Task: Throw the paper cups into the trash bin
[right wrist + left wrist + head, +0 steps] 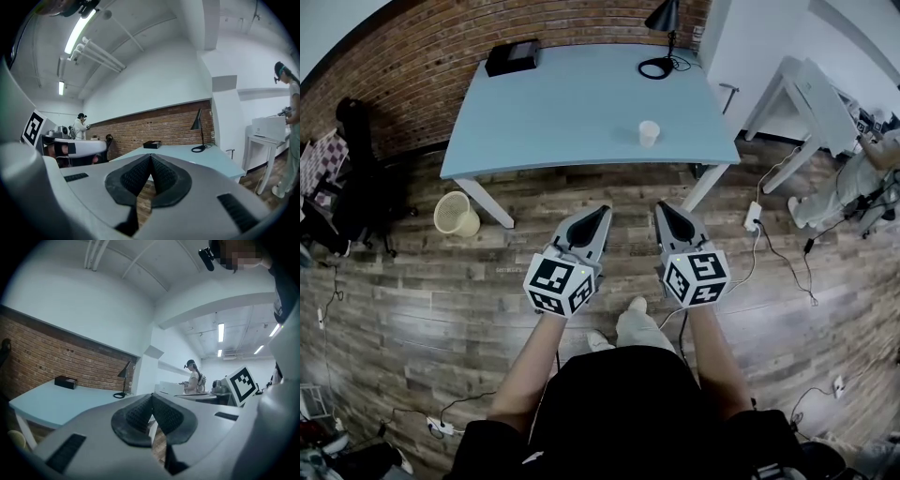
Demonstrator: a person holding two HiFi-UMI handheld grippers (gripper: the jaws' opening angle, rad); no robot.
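One pale paper cup [649,133] stands upright near the front right of the light blue table [572,103]. A cream trash bin [456,214] sits on the wood floor below the table's left front corner. My left gripper [602,214] and right gripper [664,208] hang side by side over the floor, short of the table's front edge, both pointing toward it. Each is shut with nothing between its pads; the jaws meet in the left gripper view [151,397] and in the right gripper view [150,157]. The cup does not show in either gripper view.
A black box [512,58] and a black desk lamp [664,37] stand at the table's far edge by the brick wall. A white table [811,98] and a person [862,178] are at the right. Cables [769,239] trail on the floor; a dark chair [356,187] stands at the left.
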